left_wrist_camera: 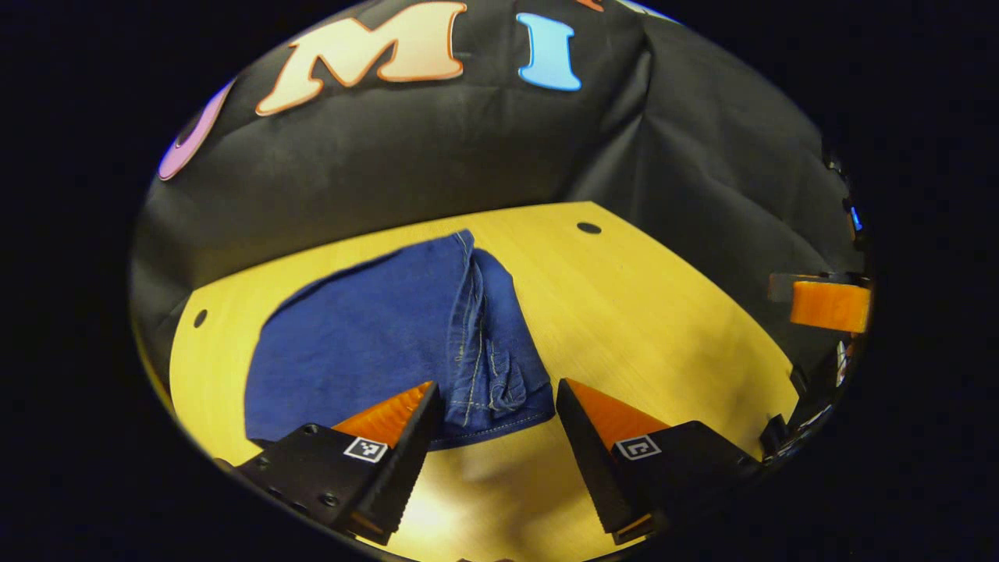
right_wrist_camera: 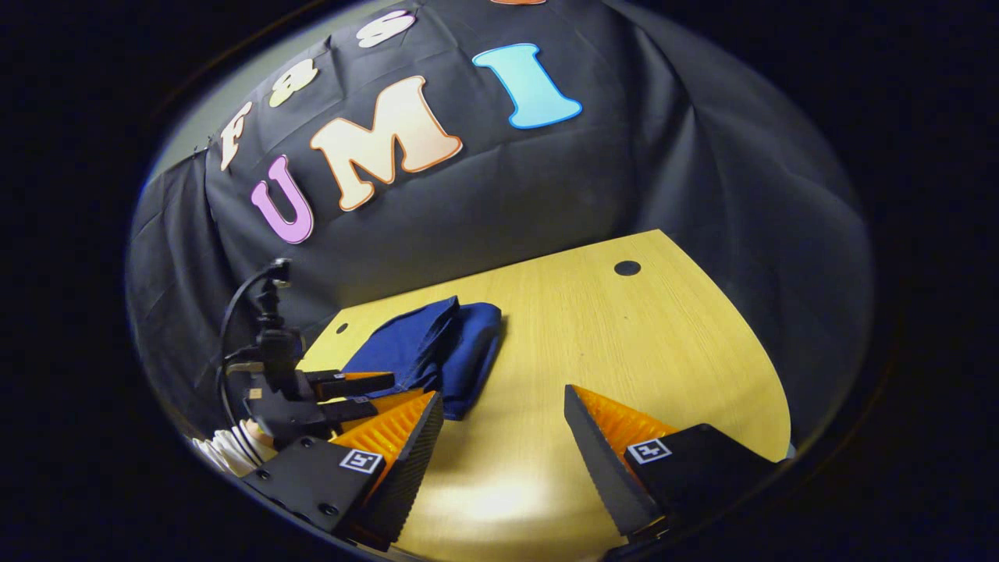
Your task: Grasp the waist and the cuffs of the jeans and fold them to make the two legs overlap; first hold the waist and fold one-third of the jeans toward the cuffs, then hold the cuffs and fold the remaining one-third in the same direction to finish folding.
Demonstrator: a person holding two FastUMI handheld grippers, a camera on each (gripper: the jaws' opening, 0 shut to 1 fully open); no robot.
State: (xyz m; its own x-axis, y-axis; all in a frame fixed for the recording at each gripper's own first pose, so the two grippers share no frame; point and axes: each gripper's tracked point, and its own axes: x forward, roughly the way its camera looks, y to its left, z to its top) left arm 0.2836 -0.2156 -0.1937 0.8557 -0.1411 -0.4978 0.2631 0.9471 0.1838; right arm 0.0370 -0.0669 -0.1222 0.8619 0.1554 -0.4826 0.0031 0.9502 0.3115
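Folded jeans [left_wrist_camera: 390, 336] on table [left_wrist_camera: 663, 312], left hand-held gripper [left_wrist_camera: 495, 437] open above

Both views are dim at the rim and brighter in the middle, with light falling from above. A pale glare patch sits on the yellow wooden tabletop [left_wrist_camera: 624, 312] near the bottom of each view. The folded blue denim jeans [left_wrist_camera: 375, 343] look slightly soft, their stitching readable. Fisheye distortion bows the table edge, and the black cloth booth wall [right_wrist_camera: 546, 187] shows faint sheen on its creases
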